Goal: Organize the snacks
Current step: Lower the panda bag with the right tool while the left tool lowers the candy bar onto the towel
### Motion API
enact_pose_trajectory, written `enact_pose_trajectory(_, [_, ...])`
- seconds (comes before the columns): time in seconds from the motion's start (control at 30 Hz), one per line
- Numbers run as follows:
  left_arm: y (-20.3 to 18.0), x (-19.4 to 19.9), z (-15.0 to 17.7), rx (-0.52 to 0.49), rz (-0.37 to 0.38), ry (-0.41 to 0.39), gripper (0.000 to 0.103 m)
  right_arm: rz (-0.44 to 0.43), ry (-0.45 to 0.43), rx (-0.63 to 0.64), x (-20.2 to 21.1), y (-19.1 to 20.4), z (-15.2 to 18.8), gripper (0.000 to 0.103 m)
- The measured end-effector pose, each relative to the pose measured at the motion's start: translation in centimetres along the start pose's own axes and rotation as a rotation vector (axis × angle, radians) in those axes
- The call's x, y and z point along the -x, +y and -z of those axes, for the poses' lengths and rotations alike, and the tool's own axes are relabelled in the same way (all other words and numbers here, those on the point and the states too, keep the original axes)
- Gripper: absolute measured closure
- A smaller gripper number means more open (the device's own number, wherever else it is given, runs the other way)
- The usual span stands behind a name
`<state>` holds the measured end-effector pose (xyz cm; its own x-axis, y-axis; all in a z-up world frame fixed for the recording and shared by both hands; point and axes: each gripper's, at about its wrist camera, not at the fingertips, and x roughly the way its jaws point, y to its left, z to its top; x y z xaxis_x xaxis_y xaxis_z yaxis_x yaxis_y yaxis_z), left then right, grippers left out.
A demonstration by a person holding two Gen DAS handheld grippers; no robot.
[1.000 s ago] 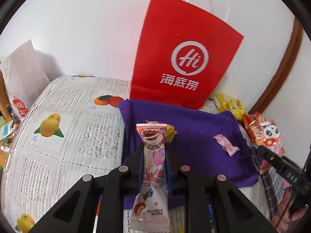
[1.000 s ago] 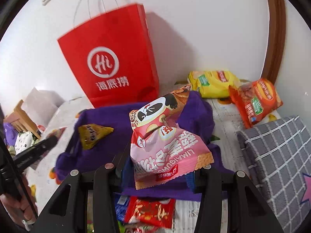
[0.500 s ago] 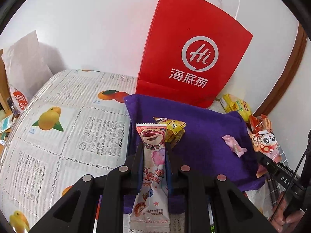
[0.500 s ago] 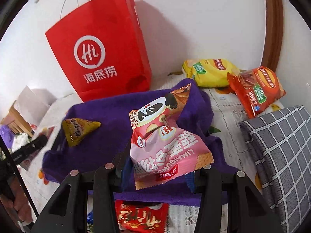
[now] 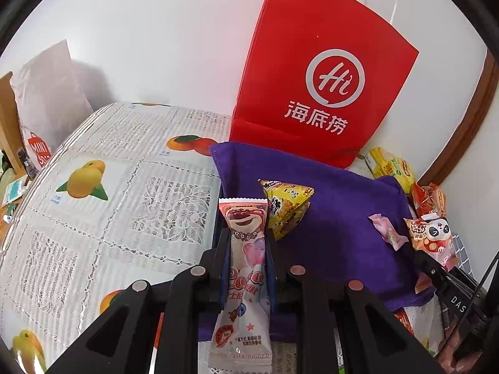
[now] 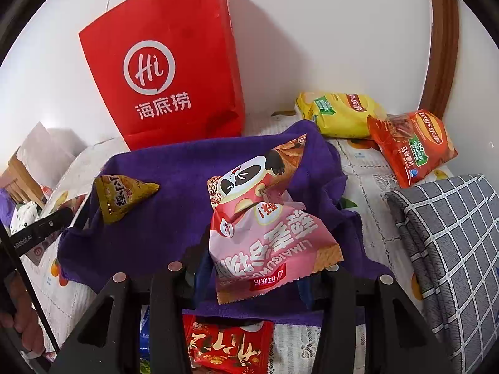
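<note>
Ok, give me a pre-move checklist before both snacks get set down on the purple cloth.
1. Left gripper shut on the pink bear snack stick: ok.
2. Right gripper shut on the pink panda snack bag: ok.
3. Purple cloth has bare area ahead: ok.
4. Yellow triangular packet lies close ahead of the stick: not ok.
5. Small pink candy clear of both grippers: ok.
6. Red paper bag open at top: cannot tell.

A home: fruit-print tablecloth (image 5: pixel 124 187), wall-side snack clutter.
</note>
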<state>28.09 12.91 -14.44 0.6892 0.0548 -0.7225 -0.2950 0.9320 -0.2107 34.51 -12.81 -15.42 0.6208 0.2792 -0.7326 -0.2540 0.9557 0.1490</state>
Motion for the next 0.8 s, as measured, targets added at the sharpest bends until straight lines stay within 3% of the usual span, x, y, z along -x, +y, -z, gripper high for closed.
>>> enact_pose_trajectory(0.8, [-0.3,-0.9,0.5,-0.006,0.006,0.051,0.085,0.049,0.078,-0.006,-2.3,-0.4,0.6,0.057])
